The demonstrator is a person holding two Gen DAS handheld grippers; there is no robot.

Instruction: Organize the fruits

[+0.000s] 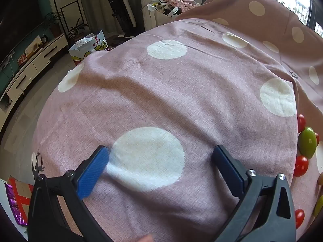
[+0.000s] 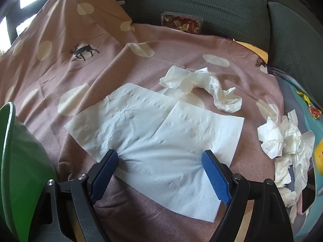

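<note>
Left gripper point(image 1: 159, 155) stood with jaws wide apart over bare pink spotted cloth point(image 1: 161, 92), nothing between its blue pads; open cloth extended far and left to the draped edge, beyond which lay floor. The fruits sat at the right margin of this view: red cherry tomatoes point(image 1: 300, 165) and a green fruit point(image 1: 307, 142), partly cut off by the frame. Right gripper point(image 2: 159, 159) likewise gaped, its fingertips resting on a flat white tissue point(image 2: 153, 121). Crumpled tissues point(image 2: 282, 141) crowded the right edge; a green container rim point(image 2: 8, 141) bounded the near left.
</note>
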